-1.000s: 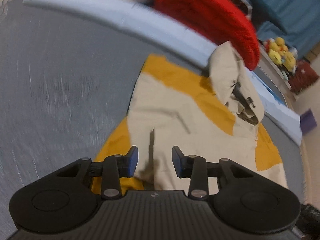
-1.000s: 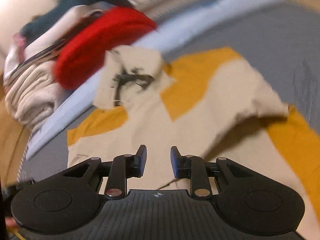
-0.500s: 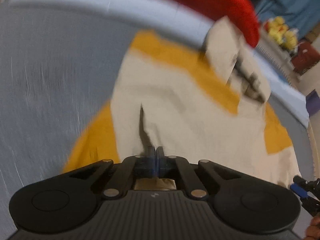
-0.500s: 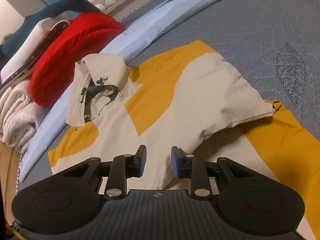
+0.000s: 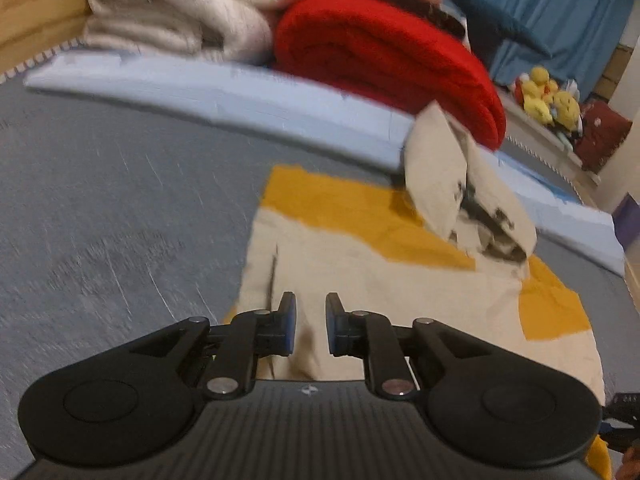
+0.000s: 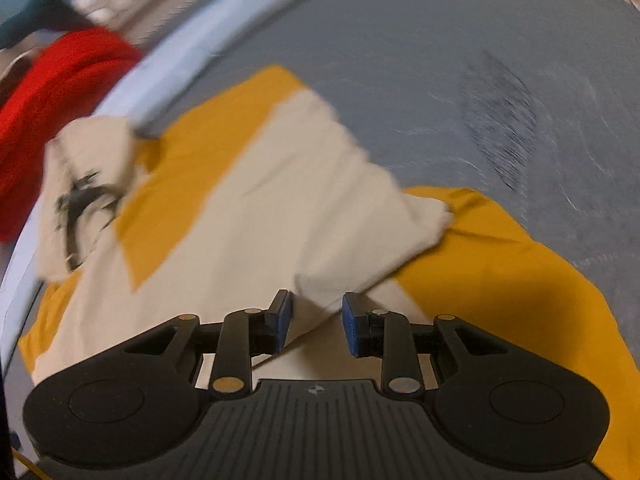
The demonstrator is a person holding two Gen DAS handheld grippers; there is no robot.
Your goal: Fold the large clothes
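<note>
The jacket [image 5: 360, 264], beige and yellow, lies spread on the grey bed [image 5: 100, 200], its hood toward the far edge by the red blanket [image 5: 384, 56]. The left gripper [image 5: 311, 330] has just been opening, jaws apart with nothing pinched. The right gripper [image 6: 316, 322] hangs released over a folded sleeve [image 6: 360, 216].
</note>
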